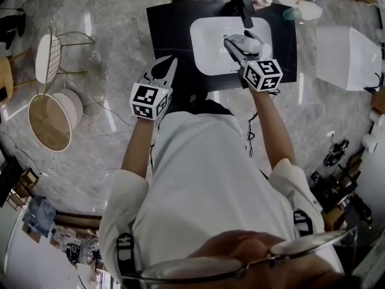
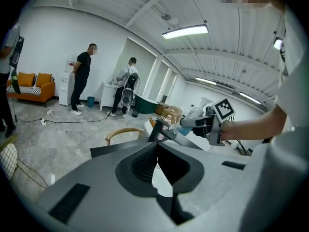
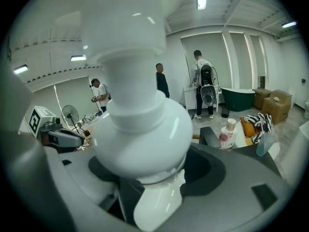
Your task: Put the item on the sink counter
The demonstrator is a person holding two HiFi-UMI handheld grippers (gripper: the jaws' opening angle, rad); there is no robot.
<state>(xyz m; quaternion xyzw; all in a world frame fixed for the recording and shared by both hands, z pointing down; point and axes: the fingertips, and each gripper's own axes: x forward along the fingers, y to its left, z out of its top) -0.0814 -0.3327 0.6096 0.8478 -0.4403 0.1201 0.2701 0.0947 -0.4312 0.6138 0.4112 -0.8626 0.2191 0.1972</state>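
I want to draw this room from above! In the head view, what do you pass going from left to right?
White wire chair → left gripper → right gripper holding a white bottle → white box.

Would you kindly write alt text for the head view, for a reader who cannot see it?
Seen from above, the right gripper holds a white bottle over a white sink in a black counter; the left gripper is shut and empty.
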